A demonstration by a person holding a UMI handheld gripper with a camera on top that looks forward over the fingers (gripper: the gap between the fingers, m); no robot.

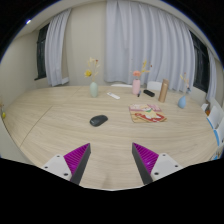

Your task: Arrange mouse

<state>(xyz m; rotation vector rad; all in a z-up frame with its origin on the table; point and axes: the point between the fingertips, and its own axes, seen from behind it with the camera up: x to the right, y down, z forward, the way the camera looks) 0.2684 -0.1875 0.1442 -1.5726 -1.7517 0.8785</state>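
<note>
White curtains hung across the far wall of the room, with a dark strip of window showing at the far left where they parted. In front of them stretched a broad, pale wooden table, its grain running in long boards and its far edge curving away towards the curtains.

Along the far side of the table stood a row of small things: a pale vase with yellow flowers at the left, a pinkish bottle near the middle, a brown bottle to its right, and a bluish bottle further right again. A small white object lay flat between the vase and the pinkish bottle. Nearer in, right of centre, sat a flat tray or book with a red and white pattern; I could not tell which.

The gripper was held low over the near edge, its two fingers spread wide apart and grasping nothing, the purple pads facing inward.

The dark mouse rested on bare wood, well beyond the fingers and a little left of centre, to the left of the patterned tray.
</note>
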